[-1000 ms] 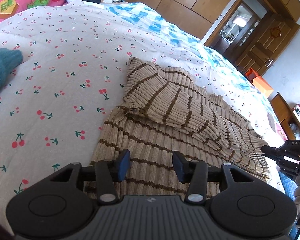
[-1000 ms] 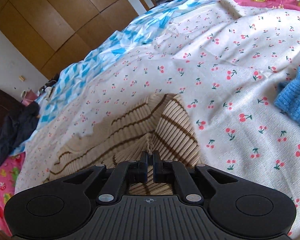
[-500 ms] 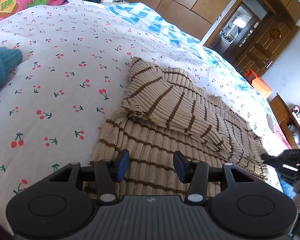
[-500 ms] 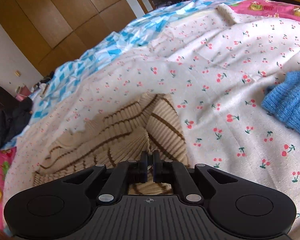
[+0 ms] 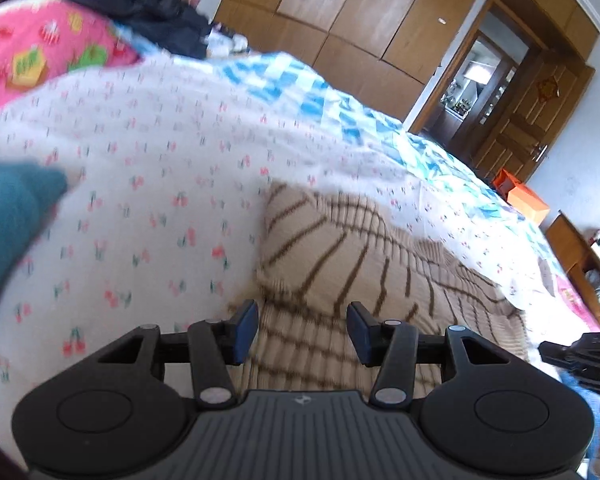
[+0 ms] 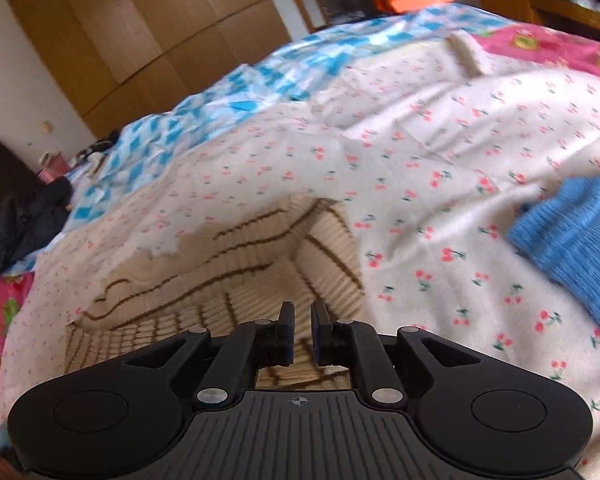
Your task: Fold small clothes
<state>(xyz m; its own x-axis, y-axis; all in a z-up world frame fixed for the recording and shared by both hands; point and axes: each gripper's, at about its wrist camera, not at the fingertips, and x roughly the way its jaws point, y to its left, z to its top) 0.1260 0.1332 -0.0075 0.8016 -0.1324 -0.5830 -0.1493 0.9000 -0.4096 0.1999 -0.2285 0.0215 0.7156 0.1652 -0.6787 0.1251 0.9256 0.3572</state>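
A beige knit sweater with brown stripes (image 5: 340, 264) lies partly folded on the cherry-print bedsheet (image 5: 140, 168). It also shows in the right wrist view (image 6: 228, 280). My left gripper (image 5: 302, 334) is open and empty, low over the sweater's near edge. My right gripper (image 6: 301, 334) has its jaws slightly apart with a narrow gap; sweater fabric shows behind the gap and nothing is held. The right gripper's tip also shows at the right edge of the left wrist view (image 5: 572, 354).
A teal knit garment (image 5: 8, 216) lies left of the sweater. A blue knit garment (image 6: 576, 240) lies to the right. Pink printed bedding (image 5: 40, 56), dark clothes (image 5: 140, 8), a blue-checked quilt (image 6: 220, 120), wooden wardrobes (image 5: 360, 20) and an orange box (image 5: 524, 200) surround the bed.
My right gripper has opened a little and let go of the sweater fabric. Both grippers have dropped lower and closer to the sweater; the views are blurred by motion.
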